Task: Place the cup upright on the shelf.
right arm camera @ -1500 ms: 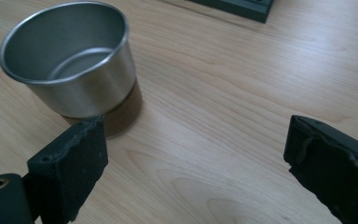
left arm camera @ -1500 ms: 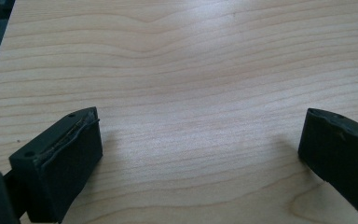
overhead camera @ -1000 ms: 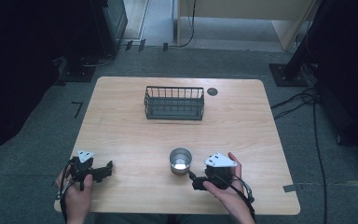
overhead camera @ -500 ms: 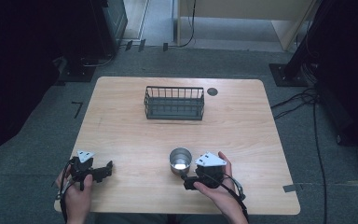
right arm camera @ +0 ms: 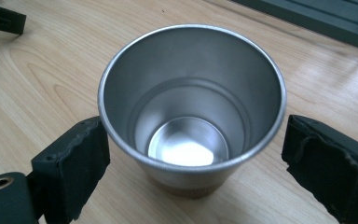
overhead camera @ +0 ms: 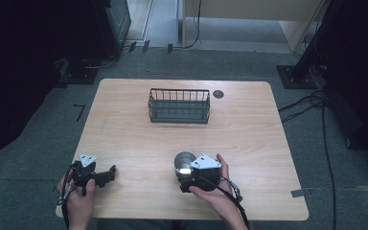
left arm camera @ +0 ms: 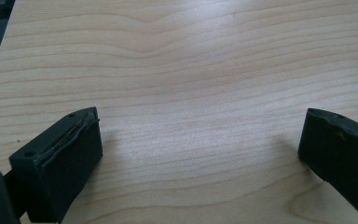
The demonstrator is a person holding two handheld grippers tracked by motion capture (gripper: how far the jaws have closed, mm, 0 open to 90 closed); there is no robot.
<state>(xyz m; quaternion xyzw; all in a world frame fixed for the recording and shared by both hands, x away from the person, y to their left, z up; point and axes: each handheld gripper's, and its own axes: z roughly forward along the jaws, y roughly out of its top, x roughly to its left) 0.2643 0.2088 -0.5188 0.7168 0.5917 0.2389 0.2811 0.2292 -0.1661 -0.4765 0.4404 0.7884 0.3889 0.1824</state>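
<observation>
Presently, findings as follows
Work in hand: judged to be a grasp of the steel cup [overhead camera: 184, 163] by the right gripper [overhead camera: 189, 181]
Cup location: upright on the wooden table [overhead camera: 249, 143], near the person's edge, right of centre, well apart from the wire basket [overhead camera: 178, 105] at the far side
Cup axis: vertical, mouth up, interior empty and reflective in the right gripper view [right arm camera: 191, 112]
Key relation: the cup stands directly ahead of the right gripper and between its two jaws; the left pad [right arm camera: 72, 161] lies at or just beside the wall, the right pad [right arm camera: 328, 163] stands a little apart from it
Right gripper state: jaws have just been closing with the cup between them; not yet pressing on both sides, so counted as not clamped
Left gripper [overhead camera: 106, 175] state: jaws wide apart with nothing between them in the left gripper view [left arm camera: 200, 154], resting near the table's near left corner
Nearer hand: the right one, at the cup; the left is well apart from it
Next move, judged: further closing to seat both pads on the wall, keeping the cup centred so it is not nudged sideways
Hidden or unclear: the cup's base is cut off behind its own rim; contact at the left pad cannot be confirmed; in the high view the gripper's grey plate [overhead camera: 205, 162] covers part of the cup's near side
</observation>
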